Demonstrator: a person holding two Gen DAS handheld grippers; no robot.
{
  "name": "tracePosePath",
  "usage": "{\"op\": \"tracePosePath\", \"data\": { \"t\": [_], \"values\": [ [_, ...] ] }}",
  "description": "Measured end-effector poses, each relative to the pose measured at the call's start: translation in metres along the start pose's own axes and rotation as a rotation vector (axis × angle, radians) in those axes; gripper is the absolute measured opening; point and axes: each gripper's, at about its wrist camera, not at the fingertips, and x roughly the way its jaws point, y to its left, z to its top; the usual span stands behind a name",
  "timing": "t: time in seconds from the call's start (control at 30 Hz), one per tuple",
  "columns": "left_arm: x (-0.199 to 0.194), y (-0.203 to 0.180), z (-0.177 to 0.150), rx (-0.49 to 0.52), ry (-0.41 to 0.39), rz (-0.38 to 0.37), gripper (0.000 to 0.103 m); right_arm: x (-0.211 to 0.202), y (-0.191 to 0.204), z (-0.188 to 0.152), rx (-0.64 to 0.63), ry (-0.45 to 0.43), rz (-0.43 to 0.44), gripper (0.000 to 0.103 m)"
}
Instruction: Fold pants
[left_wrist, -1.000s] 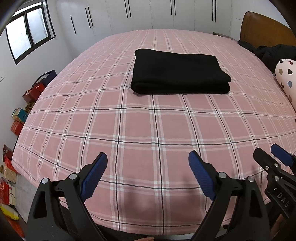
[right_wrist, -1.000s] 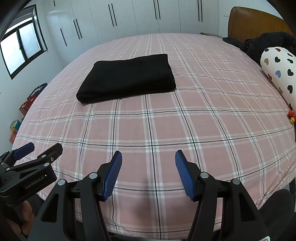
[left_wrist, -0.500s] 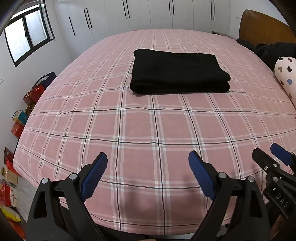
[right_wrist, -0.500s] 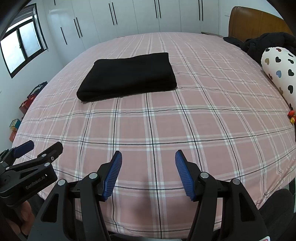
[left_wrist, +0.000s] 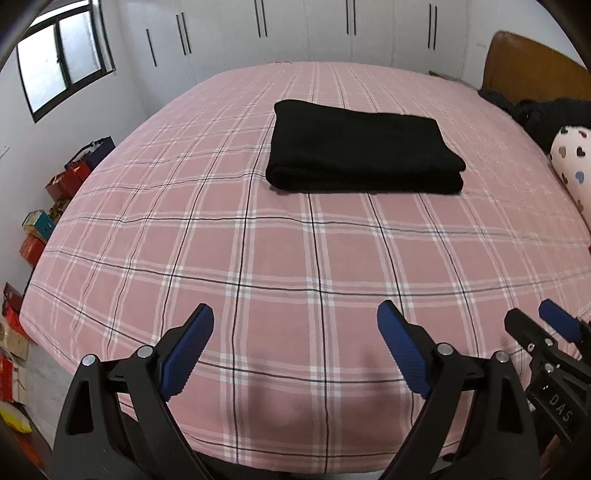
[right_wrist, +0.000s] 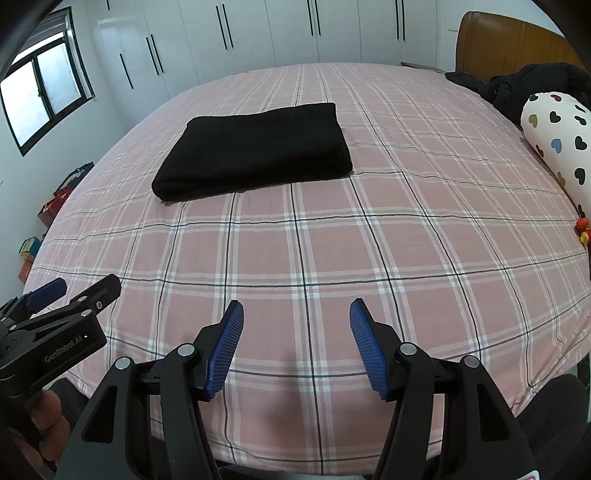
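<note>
Already folded, by the look of it: pants (left_wrist: 364, 153) lay as a neat black rectangle on the far middle of the bed (left_wrist: 295, 258), flat on the pink plaid sheet, stacked in several layers with the thick folded edge facing the near side. Judged soft, light and limp; likely to sag and slide open if lifted by one corner. Best taken, if at all, by pinching through all layers at the two near corners, or along the thick near edge, one gripper at each end. Dark fabric hid the seams and waistband, so which end was which could not be told.

Left gripper (left_wrist: 295, 350) hovered over the near edge of the bed, spread wide and holding nothing. Right gripper (right_wrist: 295, 347) likewise parted and empty, just beside the left, both well apart from the pants.

Nothing lay between the grippers and the pants; only bare sheet. Heart-print pillow (right_wrist: 557, 144) and a heap of dark clothes (right_wrist: 524, 85) sat at the right by the headboard (right_wrist: 509, 44), well clear. Boxes and bags (left_wrist: 55, 192) stood on the floor at the left under the window (left_wrist: 62, 70); wardrobe doors (right_wrist: 258, 33) closed off the far wall.
</note>
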Motion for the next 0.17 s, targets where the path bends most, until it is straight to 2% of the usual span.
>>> {"op": "tracePosePath", "data": {
  "t": [0.1,0.17],
  "values": [
    [-0.0008,-0.0015,-0.0007,0.012,-0.003,-0.007,0.086,0.0016,-0.0004,0.0,-0.001,0.004,0.0,0.059],
    [-0.0011,-0.0033,-0.0011,0.021,-0.006,-0.005,0.086,0.0014,0.0008,-0.0006,-0.004,0.002,-0.004,0.063]
  ]
}}
